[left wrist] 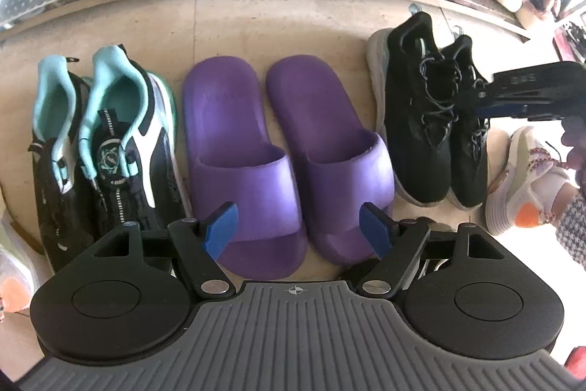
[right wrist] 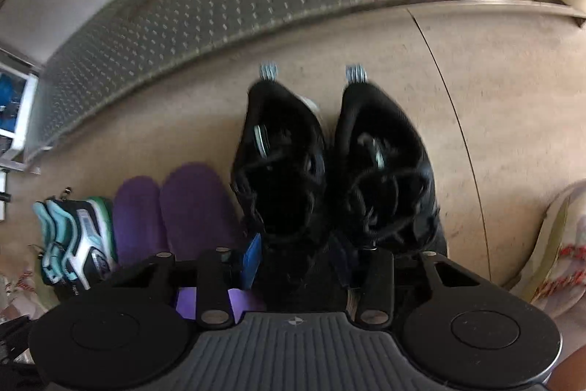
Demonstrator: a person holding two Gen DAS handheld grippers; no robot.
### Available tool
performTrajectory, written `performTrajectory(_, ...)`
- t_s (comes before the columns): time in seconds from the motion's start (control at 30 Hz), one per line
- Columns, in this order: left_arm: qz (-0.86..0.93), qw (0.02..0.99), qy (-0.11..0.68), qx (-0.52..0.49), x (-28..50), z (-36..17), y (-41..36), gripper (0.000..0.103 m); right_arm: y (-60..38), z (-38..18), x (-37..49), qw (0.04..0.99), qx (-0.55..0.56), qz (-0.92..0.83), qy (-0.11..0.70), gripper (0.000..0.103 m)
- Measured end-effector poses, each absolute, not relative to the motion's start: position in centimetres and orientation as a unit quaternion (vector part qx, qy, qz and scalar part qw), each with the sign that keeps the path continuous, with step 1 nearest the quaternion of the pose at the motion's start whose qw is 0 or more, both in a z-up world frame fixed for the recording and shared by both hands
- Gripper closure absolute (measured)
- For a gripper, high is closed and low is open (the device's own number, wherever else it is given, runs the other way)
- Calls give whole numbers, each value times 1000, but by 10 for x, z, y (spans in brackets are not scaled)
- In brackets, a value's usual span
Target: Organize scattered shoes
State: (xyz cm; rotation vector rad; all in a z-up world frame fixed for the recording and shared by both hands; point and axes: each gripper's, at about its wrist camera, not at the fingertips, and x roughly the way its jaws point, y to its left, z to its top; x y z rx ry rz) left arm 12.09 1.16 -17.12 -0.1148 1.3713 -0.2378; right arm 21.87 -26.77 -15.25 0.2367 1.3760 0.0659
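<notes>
In the left wrist view the left gripper (left wrist: 298, 229) hangs wide open and empty over the paired purple foam slides (left wrist: 289, 156) at centre, while in the right wrist view the right gripper (right wrist: 298, 259) stands part-open above the aligned black mesh sneakers (right wrist: 329, 167), gripping nothing visible, so that pair seems placed and a stray shoe comes next.

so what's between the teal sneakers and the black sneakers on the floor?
The purple slides, a pair side by side, toes toward the camera. Left wrist view shows it best: teal sneakers to their left, black sneakers to their right.
</notes>
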Motion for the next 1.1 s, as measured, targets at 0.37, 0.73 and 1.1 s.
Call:
performTrajectory(0.37,-90,762,638,-69,122,-180,26,25,-215,-193,237,777,-1,2,629,13)
performTrajectory(0.73,-73,755,646,-84,123,-190,40,25,-197,-225,239,759,-71,0,647,29)
performTrajectory(1.1,-55,751,654,-75,124,-173,50,24,-208,-197,226,743,-33,8,668,11)
